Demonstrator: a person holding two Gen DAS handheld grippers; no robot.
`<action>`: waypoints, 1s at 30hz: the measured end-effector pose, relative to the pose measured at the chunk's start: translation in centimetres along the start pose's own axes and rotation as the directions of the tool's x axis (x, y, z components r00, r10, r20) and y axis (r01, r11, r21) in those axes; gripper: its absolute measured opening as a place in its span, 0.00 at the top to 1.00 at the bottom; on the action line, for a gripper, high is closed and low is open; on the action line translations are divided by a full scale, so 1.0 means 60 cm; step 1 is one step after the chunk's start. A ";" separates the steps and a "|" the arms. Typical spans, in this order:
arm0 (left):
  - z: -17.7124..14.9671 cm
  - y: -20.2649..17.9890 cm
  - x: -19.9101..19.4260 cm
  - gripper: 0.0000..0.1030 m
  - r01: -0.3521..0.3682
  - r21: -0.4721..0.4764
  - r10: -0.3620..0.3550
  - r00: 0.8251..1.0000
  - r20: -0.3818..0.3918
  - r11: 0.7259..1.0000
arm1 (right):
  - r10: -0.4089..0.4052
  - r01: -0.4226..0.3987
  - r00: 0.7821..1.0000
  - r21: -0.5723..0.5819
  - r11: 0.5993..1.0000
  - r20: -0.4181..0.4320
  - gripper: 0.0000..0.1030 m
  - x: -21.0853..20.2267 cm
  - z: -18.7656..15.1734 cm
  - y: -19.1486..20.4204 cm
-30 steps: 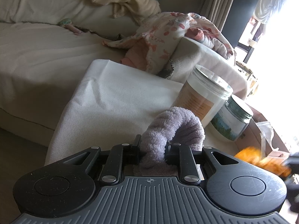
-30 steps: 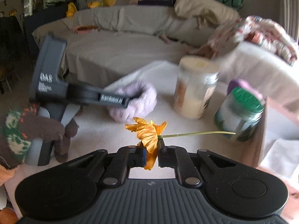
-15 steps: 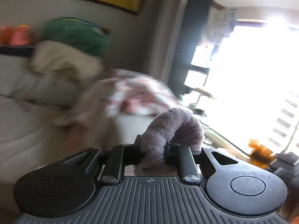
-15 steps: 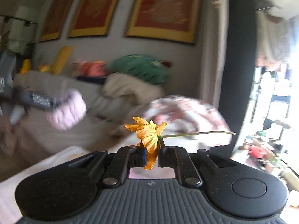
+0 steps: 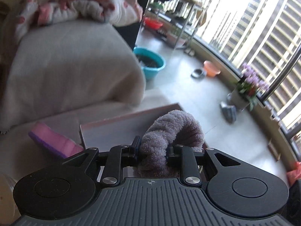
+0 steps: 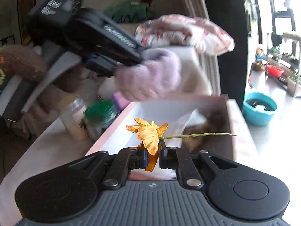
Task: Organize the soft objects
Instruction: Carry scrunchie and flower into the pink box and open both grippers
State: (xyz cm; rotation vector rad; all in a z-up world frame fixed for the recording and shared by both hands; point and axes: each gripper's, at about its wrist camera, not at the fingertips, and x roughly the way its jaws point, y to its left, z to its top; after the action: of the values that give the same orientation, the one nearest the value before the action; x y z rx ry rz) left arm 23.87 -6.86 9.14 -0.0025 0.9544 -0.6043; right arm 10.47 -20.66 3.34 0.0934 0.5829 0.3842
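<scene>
My left gripper (image 5: 153,147) is shut on a fluffy lilac headband (image 5: 173,130) and holds it above the open pink cardboard box (image 5: 120,124). In the right wrist view the left gripper (image 6: 120,62) and the headband (image 6: 150,75) hang blurred over the box (image 6: 112,131). My right gripper (image 6: 152,150) is shut on an orange fabric flower (image 6: 148,133) whose green stem (image 6: 197,135) points right, just above the box's near end. A brown furry thing (image 6: 210,124) and clear plastic (image 6: 188,120) lie inside the box.
A green-lidded jar (image 6: 99,113) and a pale jar (image 6: 75,111) stand left of the box. A pink and purple sponge (image 5: 54,139) lies beside it. A covered sofa arm (image 5: 71,64) with a floral blanket (image 5: 84,3) is behind. A teal basin (image 5: 150,62) sits on the floor.
Both grippers swung from the table and sofa round to the right and down over the box, each still holding its object.
</scene>
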 end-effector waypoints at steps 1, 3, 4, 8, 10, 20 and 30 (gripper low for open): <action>-0.002 0.000 0.007 0.75 -0.016 0.003 0.016 1.000 -0.020 1.000 | 0.015 -0.015 1.000 -0.003 1.000 -0.014 0.90 0.010 -0.002 0.003; -0.001 0.001 0.015 0.75 -0.042 0.019 0.042 0.998 -0.047 0.999 | 0.047 -0.047 0.998 0.006 0.999 -0.050 0.90 0.024 -0.004 0.007; -0.002 0.004 0.009 0.75 -0.056 0.033 0.058 0.997 -0.058 0.998 | 0.057 -0.056 0.997 0.014 0.998 -0.053 0.89 0.027 -0.005 0.005; -0.021 -0.016 -0.004 0.75 -0.101 0.108 0.113 0.987 -0.115 0.989 | 0.084 -0.083 0.996 0.030 0.996 -0.033 0.63 0.012 -0.007 -0.004; -0.027 -0.020 -0.007 0.75 -0.091 0.096 0.100 0.990 -0.097 0.991 | 0.100 -0.099 0.995 0.044 0.994 -0.013 0.59 0.000 0.000 -0.010; -0.028 -0.001 -0.053 0.74 0.010 0.009 -0.010 1.000 0.021 1.000 | 0.011 -0.005 0.998 -0.080 0.997 0.067 0.46 -0.071 0.002 0.012; -0.102 -0.036 -0.050 0.74 0.035 0.206 -0.031 0.999 -0.024 0.978 | -0.065 0.073 0.993 -0.078 0.994 0.098 0.45 -0.079 0.017 0.010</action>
State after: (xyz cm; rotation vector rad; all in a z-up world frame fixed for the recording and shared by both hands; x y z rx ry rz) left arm 16.85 -5.66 8.40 0.1738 0.9091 -0.7332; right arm 7.20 -21.91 6.77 0.0131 0.4741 0.3337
